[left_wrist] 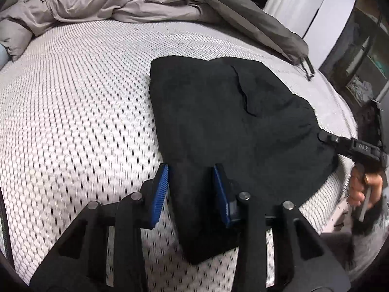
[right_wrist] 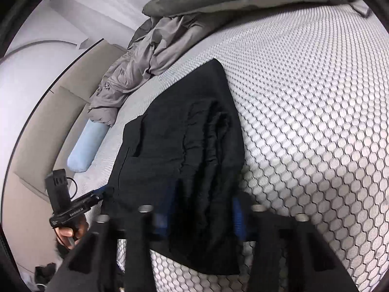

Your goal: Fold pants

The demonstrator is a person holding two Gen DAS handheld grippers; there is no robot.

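Black pants lie folded in a compact bundle on the honeycomb-patterned mattress. My left gripper has its blue pads wide apart with a fold of the pants' near edge between them, not squeezed. My right gripper shows at the pants' right edge in the left wrist view. In the right wrist view the pants run away from my right gripper, whose blue pads stand apart around the near end of the cloth. The left gripper touches the pants' left edge there.
A crumpled grey duvet lies at the far side of the bed, with a darker grey cover hanging toward the pants. A light blue bolster lies at the bed's edge. Wardrobe and shelves stand at the right.
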